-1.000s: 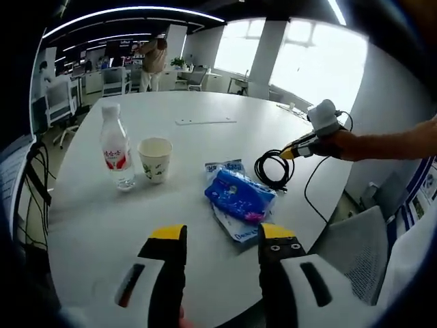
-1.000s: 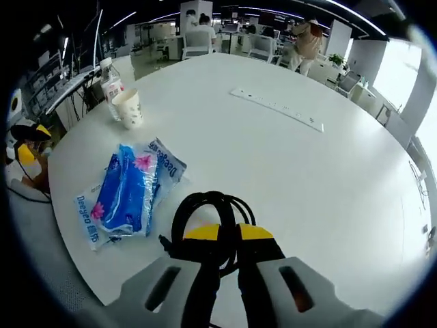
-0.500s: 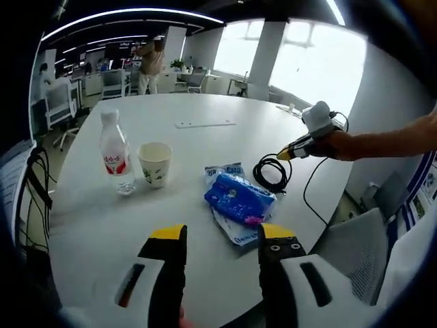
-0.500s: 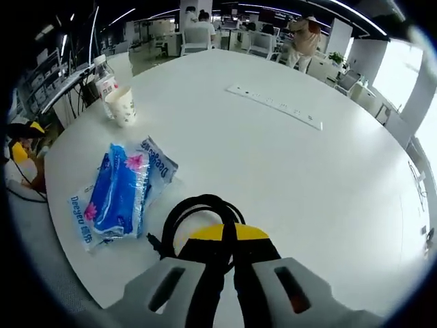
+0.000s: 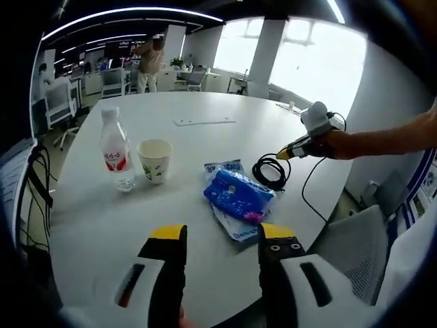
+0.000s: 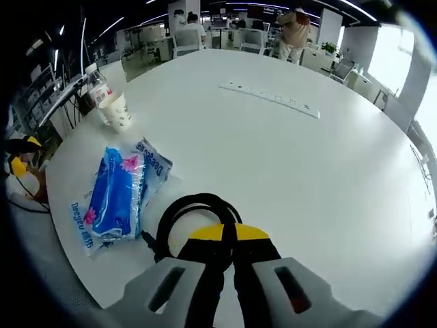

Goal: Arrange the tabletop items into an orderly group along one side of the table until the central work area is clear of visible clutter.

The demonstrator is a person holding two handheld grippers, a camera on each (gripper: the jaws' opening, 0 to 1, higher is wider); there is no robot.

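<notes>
A coiled black cable (image 6: 179, 217) (image 5: 271, 171) lies on the round white table (image 6: 287, 164) near its edge. My right gripper (image 6: 228, 236) is shut on that coil; it also shows as the right gripper (image 5: 293, 149) in the left gripper view, held by a hand. Left of the coil lies a blue tissue pack (image 6: 115, 193) (image 5: 238, 193) on a Deeyeo plastic bag (image 5: 232, 222). A paper cup (image 5: 155, 159) (image 6: 117, 109) and a water bottle (image 5: 116, 147) (image 6: 97, 80) stand side by side farther left. My left gripper (image 5: 217, 239) hovers open over the near table edge.
A white power strip (image 6: 268, 98) (image 5: 205, 121) lies flat toward the far side of the table. Office chairs and desks stand beyond, and a person (image 6: 293, 33) stands in the background. A grey chair (image 5: 355, 240) sits at the table's right edge.
My right gripper's jaws have closed together on the black cable coil. The left gripper stays put and the other items have not moved.
</notes>
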